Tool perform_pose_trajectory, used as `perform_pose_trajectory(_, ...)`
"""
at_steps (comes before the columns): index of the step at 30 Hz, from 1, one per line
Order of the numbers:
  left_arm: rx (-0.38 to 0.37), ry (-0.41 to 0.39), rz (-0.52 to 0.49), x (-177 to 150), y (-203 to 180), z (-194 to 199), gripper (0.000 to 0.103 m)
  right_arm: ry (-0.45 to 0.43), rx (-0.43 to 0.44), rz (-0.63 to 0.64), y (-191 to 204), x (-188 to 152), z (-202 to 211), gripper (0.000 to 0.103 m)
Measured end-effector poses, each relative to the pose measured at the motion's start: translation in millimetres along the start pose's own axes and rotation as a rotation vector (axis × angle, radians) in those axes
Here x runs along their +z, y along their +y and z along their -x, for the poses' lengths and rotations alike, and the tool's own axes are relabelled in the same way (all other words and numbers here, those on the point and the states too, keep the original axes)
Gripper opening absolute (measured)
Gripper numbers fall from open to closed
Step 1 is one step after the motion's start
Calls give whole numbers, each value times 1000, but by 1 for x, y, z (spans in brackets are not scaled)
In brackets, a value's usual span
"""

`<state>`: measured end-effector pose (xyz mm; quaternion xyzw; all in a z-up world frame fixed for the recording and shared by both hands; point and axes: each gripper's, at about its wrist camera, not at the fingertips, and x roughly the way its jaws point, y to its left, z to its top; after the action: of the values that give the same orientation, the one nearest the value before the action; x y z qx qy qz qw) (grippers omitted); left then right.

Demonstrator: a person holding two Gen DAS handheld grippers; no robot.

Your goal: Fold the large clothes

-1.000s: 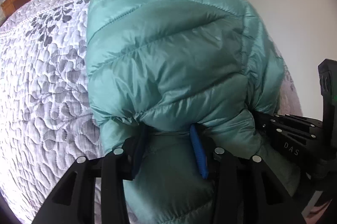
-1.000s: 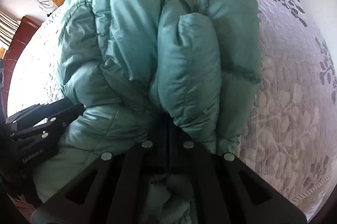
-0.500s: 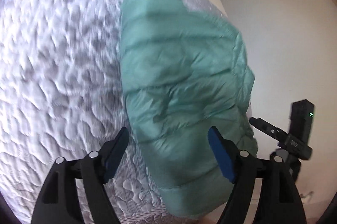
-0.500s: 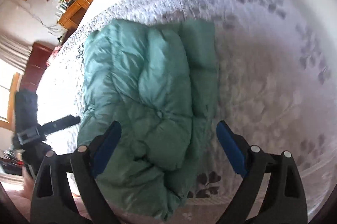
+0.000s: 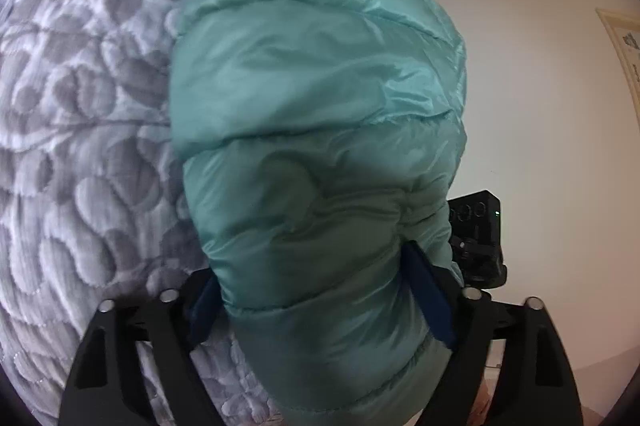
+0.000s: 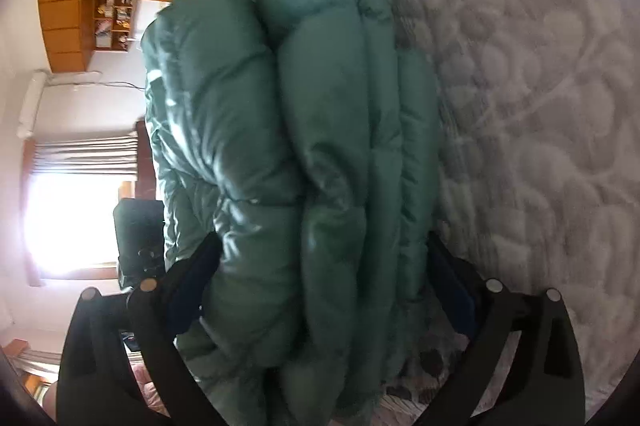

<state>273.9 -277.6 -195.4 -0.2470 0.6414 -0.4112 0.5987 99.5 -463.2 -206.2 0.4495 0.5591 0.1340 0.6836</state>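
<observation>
A: Are both jaws gripping?

B: They're standing wide, left gripper point(image 5: 320, 290) and right gripper point(image 6: 320, 290) each straddling the folded jacket point(image 5: 320, 106), pads touching its sides, bed point(image 5: 80, 146) beyond.

A: Advice?

B: Be squeezing evenly, catching every layer.

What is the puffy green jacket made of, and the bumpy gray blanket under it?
Jacket: looks like thin, shiny nylon-type fabric with soft filling; it gleams and bulges between stitch lines. Blanket: seemingly matte quilted cloth; stitched leaf shapes puff up.
</observation>
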Motion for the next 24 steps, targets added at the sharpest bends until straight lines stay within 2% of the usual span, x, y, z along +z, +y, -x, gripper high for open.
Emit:
perform_pose_trajectory(1, 2, -6, -20, 0, -4, 1, 70, -3, 14, 3, -1, 1, 0, 87)
perform_pose_trajectory(2, 5, -14, -38, -1, -8, 2, 64, 8, 55, -6, -2, 0, -1, 73)
perform_pose_trajectory(3, 6, -19, -46, -1, -10, 3, 59, 11, 68, -12, -3, 1, -2, 70)
perform_pose_trajectory(5, 1, -35, -67, -2, -16, 8, 52, 11, 85, 5, 0, -2, 0, 54)
perform_pose_trajectory(8, 0, -77, -112, -7, -25, 19, 48, -3, 95, 69, 15, -8, 8, 42)
perform_pose_trajectory(11, 5, -116, -147, -7, -40, 27, 46, -26, 88, 154, 40, -11, 14, 37)
perform_pose_trajectory(17, 28, -226, -214, 1, -54, 75, 46, -58, 81, 293, 93, -2, 10, 36)
perform_pose_trajectory(24, 115, -340, -227, 41, -39, 126, 46, -44, 87, 384, 136, 40, -33, 36)
